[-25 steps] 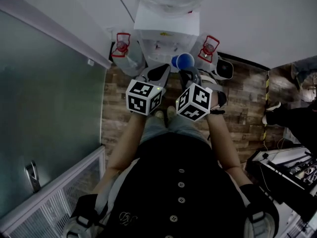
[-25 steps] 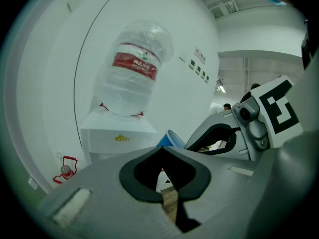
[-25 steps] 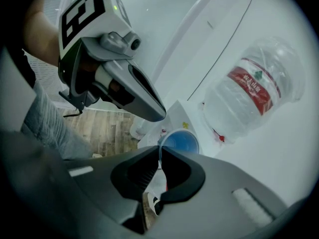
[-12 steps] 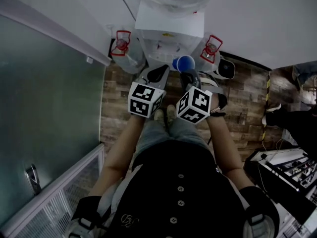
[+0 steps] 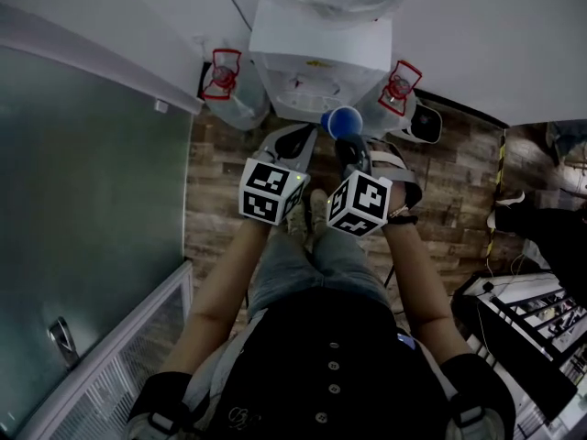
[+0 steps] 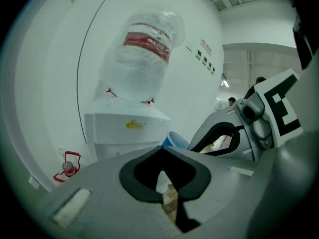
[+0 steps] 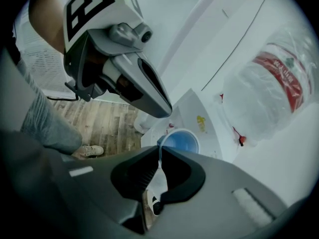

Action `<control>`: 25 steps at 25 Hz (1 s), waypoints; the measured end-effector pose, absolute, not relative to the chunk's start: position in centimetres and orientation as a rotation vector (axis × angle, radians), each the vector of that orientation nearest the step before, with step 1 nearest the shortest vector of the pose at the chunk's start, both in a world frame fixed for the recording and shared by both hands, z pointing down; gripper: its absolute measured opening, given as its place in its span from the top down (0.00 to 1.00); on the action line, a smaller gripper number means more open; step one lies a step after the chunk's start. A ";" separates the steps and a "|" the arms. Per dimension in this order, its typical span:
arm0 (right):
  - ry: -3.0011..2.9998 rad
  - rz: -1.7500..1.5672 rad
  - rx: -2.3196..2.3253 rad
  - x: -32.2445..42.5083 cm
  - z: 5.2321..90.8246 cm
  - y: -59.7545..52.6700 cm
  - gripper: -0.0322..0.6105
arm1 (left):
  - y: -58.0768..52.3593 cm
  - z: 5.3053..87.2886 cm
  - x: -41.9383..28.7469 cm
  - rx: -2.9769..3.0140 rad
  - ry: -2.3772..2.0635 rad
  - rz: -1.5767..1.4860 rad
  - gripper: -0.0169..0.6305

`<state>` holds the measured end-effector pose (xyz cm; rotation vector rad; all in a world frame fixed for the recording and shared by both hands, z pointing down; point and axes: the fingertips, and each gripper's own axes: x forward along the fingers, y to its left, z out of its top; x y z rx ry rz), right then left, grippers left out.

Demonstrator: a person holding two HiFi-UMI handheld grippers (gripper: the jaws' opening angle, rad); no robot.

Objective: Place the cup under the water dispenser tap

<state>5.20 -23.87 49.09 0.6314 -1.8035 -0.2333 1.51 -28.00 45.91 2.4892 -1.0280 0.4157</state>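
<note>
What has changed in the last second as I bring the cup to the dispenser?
Both grippers have sunk a little in front of the water dispenser, the right gripper carrying the blue cup down with it. Unchanged: right jaws pinch the cup's rim, left gripper shut and empty.

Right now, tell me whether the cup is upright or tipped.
Roughly upright: the cup shows its open round mouth to the head view from above, its rim pinched by the right gripper.
</note>
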 end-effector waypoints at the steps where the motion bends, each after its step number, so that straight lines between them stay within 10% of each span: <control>1: -1.801 -0.226 0.634 5.3 49.6 -23.9 0.92 | -28.1 46.3 1.6 2.477 -1.026 0.414 0.97; 25: -1.754 -0.148 0.562 6.2 62.1 -25.5 0.92 | -29.8 58.2 1.3 2.368 -1.034 0.441 0.97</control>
